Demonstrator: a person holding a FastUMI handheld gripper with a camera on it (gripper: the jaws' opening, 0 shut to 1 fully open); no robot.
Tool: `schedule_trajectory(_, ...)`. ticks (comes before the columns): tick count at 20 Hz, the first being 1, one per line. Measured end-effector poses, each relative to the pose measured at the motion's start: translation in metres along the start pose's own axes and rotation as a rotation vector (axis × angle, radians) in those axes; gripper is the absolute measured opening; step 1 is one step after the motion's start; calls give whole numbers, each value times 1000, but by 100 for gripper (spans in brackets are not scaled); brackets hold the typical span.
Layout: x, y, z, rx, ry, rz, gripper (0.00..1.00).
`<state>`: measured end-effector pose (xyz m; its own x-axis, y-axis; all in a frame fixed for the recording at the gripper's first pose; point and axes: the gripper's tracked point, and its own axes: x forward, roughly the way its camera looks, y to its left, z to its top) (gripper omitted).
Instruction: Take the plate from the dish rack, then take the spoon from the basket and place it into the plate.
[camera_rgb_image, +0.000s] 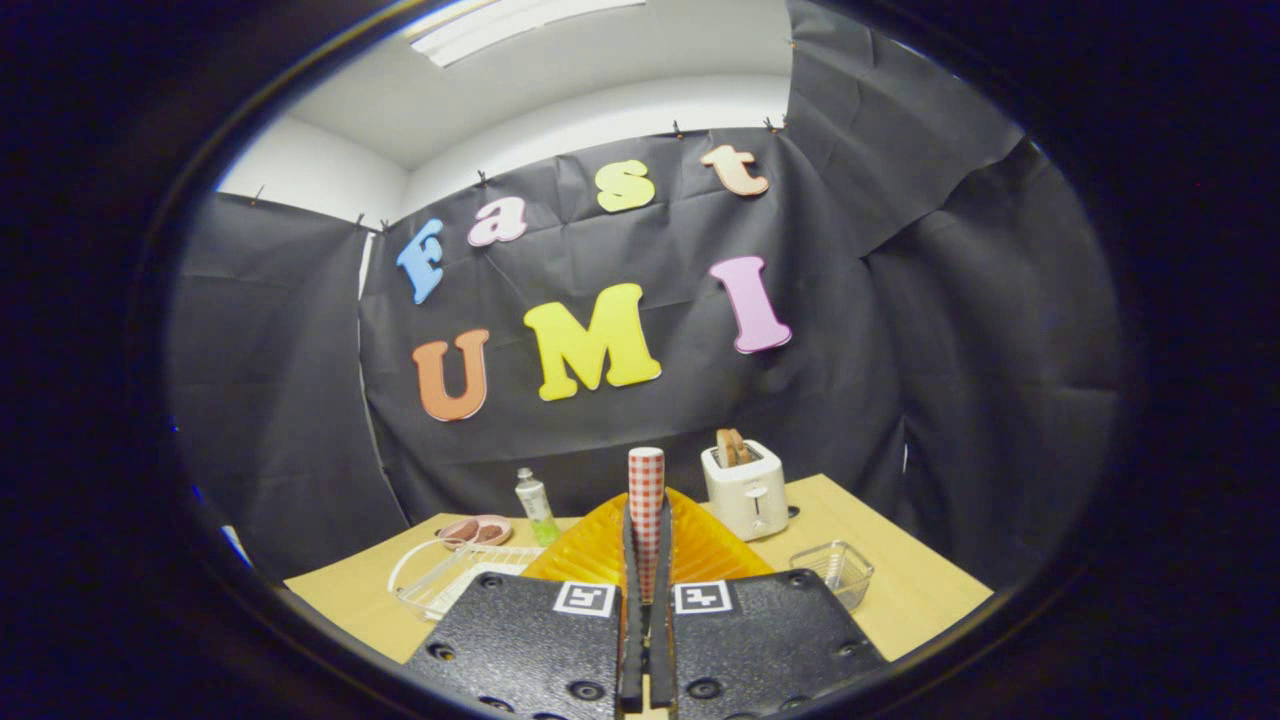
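Pinching the red-checked spoon (646, 500) handle, the closed fingers (647, 560) hold it upright over the orange plate (700, 550).

Red-checked spoon (646, 500) upright between closed fingers (632, 600), above orange ribbed plate (600, 550).

The spoon's (646, 500) bowl was hidden between the closed fingers (632, 600). Much of the orange plate (590, 545) was covered by the gripper (646, 590); the dish rack (450, 580) was partly hidden.
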<state>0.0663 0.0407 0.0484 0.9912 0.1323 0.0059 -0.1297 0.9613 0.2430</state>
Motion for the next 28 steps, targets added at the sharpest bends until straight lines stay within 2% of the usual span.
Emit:
schedule_trajectory(8, -9, 88, -79, -49, 57, 45, 8)
schedule_trajectory(11, -5, 114, -111, -26, 73, 64, 8)
schedule_trajectory(18, 4, 133, -148, 29, 60, 19, 10)
schedule_trajectory(28, 15, 146, -171, -59, 76, 3, 15)
